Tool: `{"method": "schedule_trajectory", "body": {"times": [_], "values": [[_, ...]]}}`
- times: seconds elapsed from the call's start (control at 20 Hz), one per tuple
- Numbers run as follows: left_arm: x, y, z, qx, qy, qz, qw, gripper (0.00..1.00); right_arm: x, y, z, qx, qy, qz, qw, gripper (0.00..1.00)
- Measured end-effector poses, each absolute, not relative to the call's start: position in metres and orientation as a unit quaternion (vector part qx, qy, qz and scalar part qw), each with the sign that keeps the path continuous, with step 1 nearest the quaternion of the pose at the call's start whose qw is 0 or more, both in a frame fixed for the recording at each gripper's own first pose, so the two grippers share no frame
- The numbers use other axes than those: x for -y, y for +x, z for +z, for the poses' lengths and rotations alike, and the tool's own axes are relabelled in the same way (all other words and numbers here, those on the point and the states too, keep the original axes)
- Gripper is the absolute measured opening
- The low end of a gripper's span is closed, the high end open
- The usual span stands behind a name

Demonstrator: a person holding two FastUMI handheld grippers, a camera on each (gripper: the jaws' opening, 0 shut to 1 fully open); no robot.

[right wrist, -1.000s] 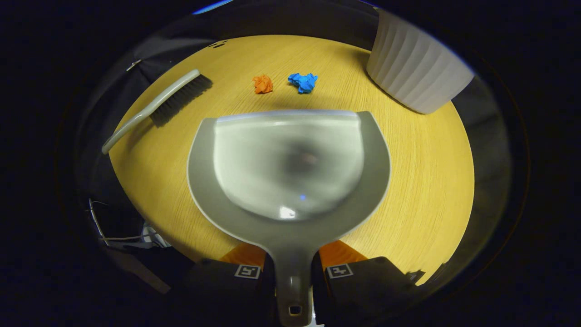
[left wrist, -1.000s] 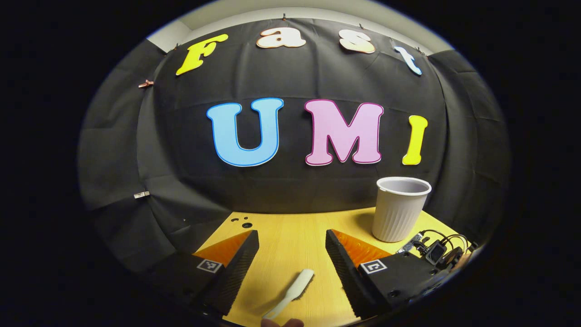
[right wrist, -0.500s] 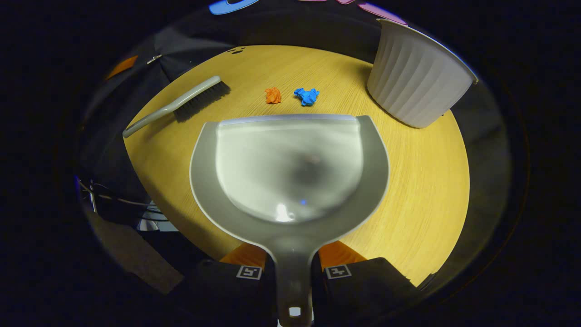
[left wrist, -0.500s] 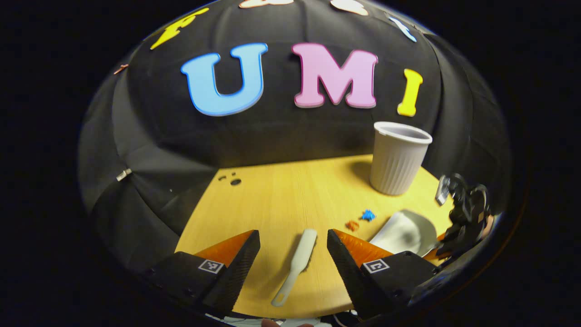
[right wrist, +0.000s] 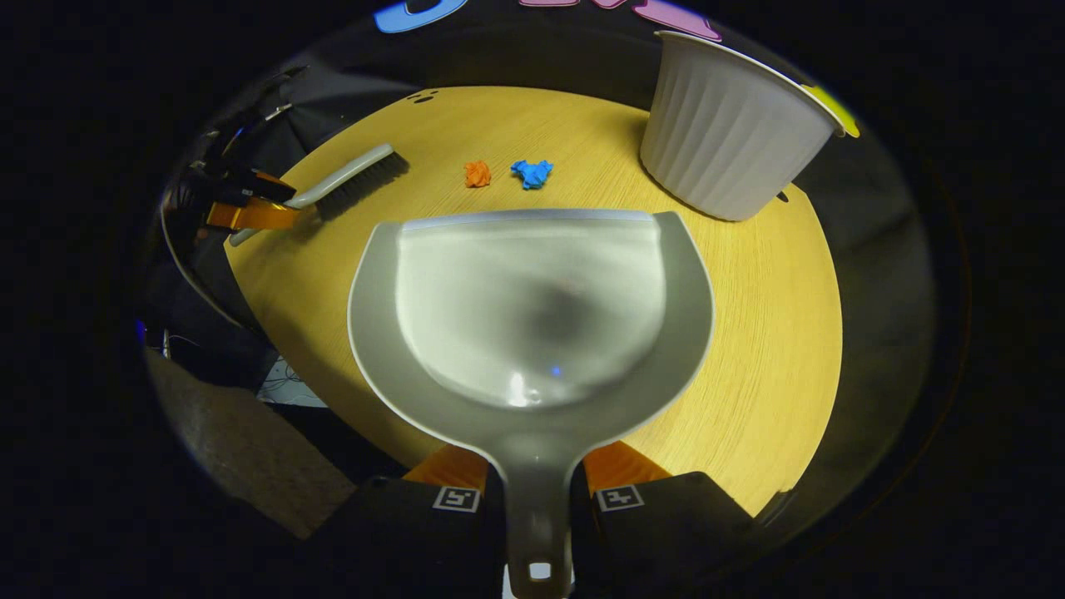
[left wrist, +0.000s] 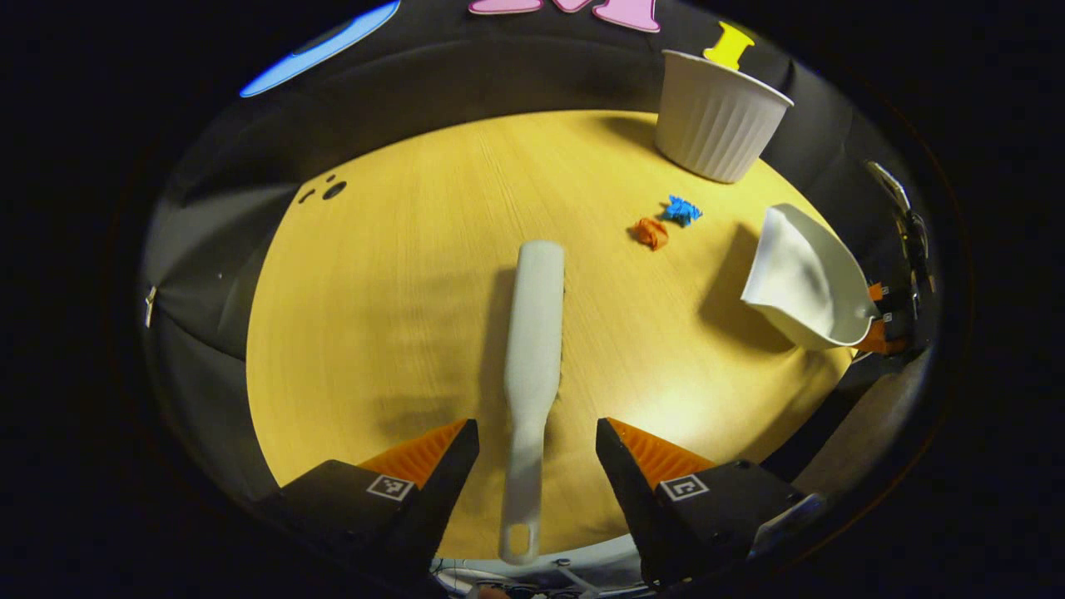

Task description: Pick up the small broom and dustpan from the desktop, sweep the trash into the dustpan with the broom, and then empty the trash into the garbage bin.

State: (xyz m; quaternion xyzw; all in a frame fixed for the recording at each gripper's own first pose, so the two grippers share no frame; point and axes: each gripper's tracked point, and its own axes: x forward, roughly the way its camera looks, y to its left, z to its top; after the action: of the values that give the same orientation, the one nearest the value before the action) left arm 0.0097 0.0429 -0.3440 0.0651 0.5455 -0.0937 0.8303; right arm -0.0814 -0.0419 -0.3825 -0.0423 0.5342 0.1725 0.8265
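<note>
Dustpan gripped, broom lying between the spread fingers of the other claw.

In the left gripper view, the left gripper (left wrist: 537, 441) stood spread wide, the pale plastic hand broom (left wrist: 532, 349) lying flat on the round yellow wooden desktop (left wrist: 391, 291), its handle between the fingers, neither touching it. At two o'clock from the broom sat a crumpled orange paper scrap (left wrist: 651, 232) and, just beside it, a crumpled blue paper scrap (left wrist: 682, 210); farther at one o'clock stood the white ribbed plastic bin (left wrist: 717, 116). In the right gripper view, the right gripper (right wrist: 537, 491) pinched the handle of the grey plastic dustpan (right wrist: 532, 308), both scraps lying near its front lip at twelve o'clock, apart from it.
</note>
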Motion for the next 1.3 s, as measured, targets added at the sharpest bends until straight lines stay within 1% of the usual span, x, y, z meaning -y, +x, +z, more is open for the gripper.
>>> {"method": "schedule_trajectory", "body": {"times": [0.1, 0.25, 0.3, 0.35, 0.4, 0.45, 0.5, 0.55, 0.6, 0.65, 0.7, 0.75, 0.8, 0.85, 0.95, 1.0, 1.05, 1.2, 1.3], "values": [[-0.046, 0.011, -0.362, -0.567, 0.067, -0.092, 0.816, 0.89, 0.044, -0.081, -0.383, -0.536, -0.040, 0.169, 0.826, 0.36], [-0.051, 0.010, -0.383, -0.595, 0.067, -0.084, 0.797, 0.82, 0.046, -0.080, -0.381, -0.537, -0.036, 0.167, 0.826, 0.36], [-0.052, 0.010, -0.386, -0.600, 0.066, -0.083, 0.793, 0.76, 0.047, -0.079, -0.382, -0.537, -0.036, 0.166, 0.826, 0.36], [-0.052, 0.016, -0.384, -0.591, 0.066, -0.083, 0.800, 0.71, 0.047, -0.078, -0.382, -0.538, -0.036, 0.166, 0.826, 0.36], [-0.052, 0.019, -0.384, -0.590, 0.067, -0.080, 0.800, 0.64, 0.048, -0.076, -0.382, -0.539, -0.035, 0.166, 0.825, 0.41], [-0.051, 0.019, -0.386, -0.597, 0.065, -0.081, 0.796, 0.65, 0.047, -0.075, -0.383, -0.540, -0.034, 0.167, 0.824, 0.41], [-0.050, 0.023, -0.385, -0.595, 0.068, -0.085, 0.797, 0.61, 0.046, -0.074, -0.383, -0.542, -0.033, 0.168, 0.823, 0.36], [-0.050, 0.022, -0.387, -0.599, 0.069, -0.085, 0.793, 0.62, 0.045, -0.072, -0.385, -0.544, -0.034, 0.172, 0.821, 0.36], [-0.049, 0.024, -0.385, -0.600, 0.071, -0.085, 0.793, 0.52, 0.045, -0.071, -0.385, -0.546, -0.038, 0.176, 0.818, 0.36], [-0.049, 0.023, -0.382, -0.601, 0.072, -0.084, 0.792, 0.47, 0.045, -0.071, -0.386, -0.547, -0.045, 0.182, 0.816, 0.36], [-0.051, 0.024, -0.386, -0.603, 0.078, -0.084, 0.790, 0.33, 0.045, -0.070, -0.386, -0.551, -0.054, 0.189, 0.811, 0.33], [-0.052, 0.024, -0.386, -0.606, 0.083, -0.081, 0.787, 0.31, 0.044, -0.068, -0.386, -0.557, -0.062, 0.196, 0.804, 0.31], [-0.055, 0.030, -0.382, -0.601, 0.094, -0.071, 0.790, 0.27, 0.044, -0.068, -0.385, -0.566, -0.069, 0.202, 0.796, 0.36], [-0.059, 0.039, -0.376, -0.588, 0.111, -0.061, 0.799, 0.25, 0.045, -0.068, -0.383, -0.577, -0.076, 0.208, 0.786, 0.36], [-0.056, 0.066, -0.354, -0.549, 0.131, -0.050, 0.824, 0.25, 0.046, -0.065, -0.378, -0.593, -0.091, 0.217, 0.771, 0.35], [-0.049, 0.081, -0.345, -0.534, 0.128, -0.051, 0.835, 0.27, 0.047, -0.064, -0.377, -0.601, -0.096, 0.219, 0.763, 0.36], [-0.040, 0.094, -0.338, -0.525, 0.124, -0.055, 0.840, 0.25, 0.046, -0.062, -0.376, -0.608, -0.098, 0.221, 0.756, 0.36], [-0.022, 0.128, -0.329, -0.512, 0.144, -0.071, 0.844, 0.24, 0.046, -0.055, -0.372, -0.617, -0.106, 0.229, 0.746, 0.36], [-0.006, 0.148, -0.332, -0.509, 0.163, -0.086, 0.841, 0.25, 0.045, -0.051, -0.374, -0.621, -0.113, 0.231, 0.741, 0.36]]}}
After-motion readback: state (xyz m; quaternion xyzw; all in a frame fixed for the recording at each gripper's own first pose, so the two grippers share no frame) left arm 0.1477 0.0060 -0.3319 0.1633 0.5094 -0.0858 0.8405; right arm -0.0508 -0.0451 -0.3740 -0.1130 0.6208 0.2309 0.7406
